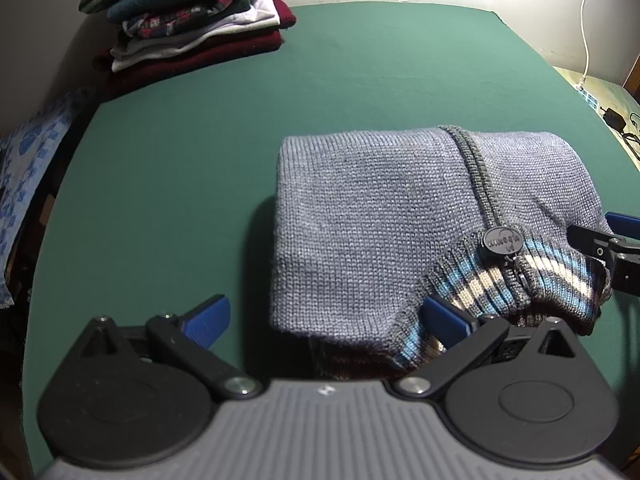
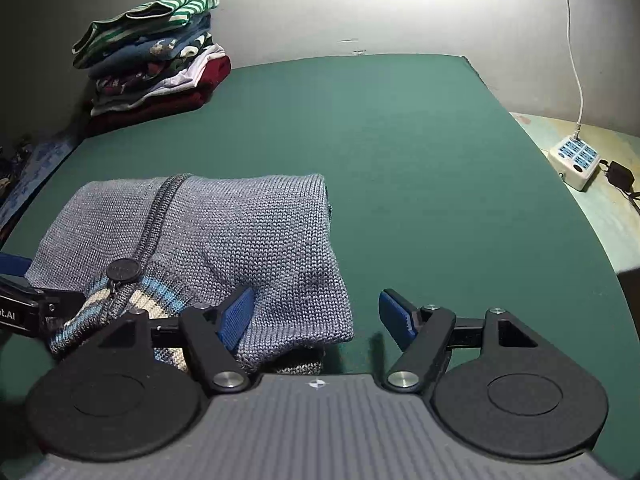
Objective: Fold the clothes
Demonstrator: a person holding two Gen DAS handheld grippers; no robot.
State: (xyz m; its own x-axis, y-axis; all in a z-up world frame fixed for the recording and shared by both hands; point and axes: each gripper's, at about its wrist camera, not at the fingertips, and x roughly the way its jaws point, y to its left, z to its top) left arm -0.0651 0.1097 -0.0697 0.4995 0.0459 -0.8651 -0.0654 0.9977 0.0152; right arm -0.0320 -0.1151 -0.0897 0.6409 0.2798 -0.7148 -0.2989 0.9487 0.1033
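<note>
A folded grey-blue knit sweater point(image 1: 360, 220) with a zipper, a round black pull point(image 1: 503, 239) and a striped collar lies on the green table point(image 1: 320, 80). My left gripper point(image 1: 326, 318) is open over the sweater's near left corner, its right finger by the collar. The sweater also shows in the right wrist view point(image 2: 248, 232). My right gripper point(image 2: 318, 316) is open over the sweater's near right corner, with its left finger above the knit and its right finger over the table. Neither gripper holds cloth.
A stack of folded clothes point(image 1: 188, 16) stands at the table's far left corner, also in the right wrist view point(image 2: 152, 56). A white power strip point(image 2: 574, 160) with a cable and a black adapter lies on a surface right of the table. A floral cloth point(image 1: 28, 168) lies at the left.
</note>
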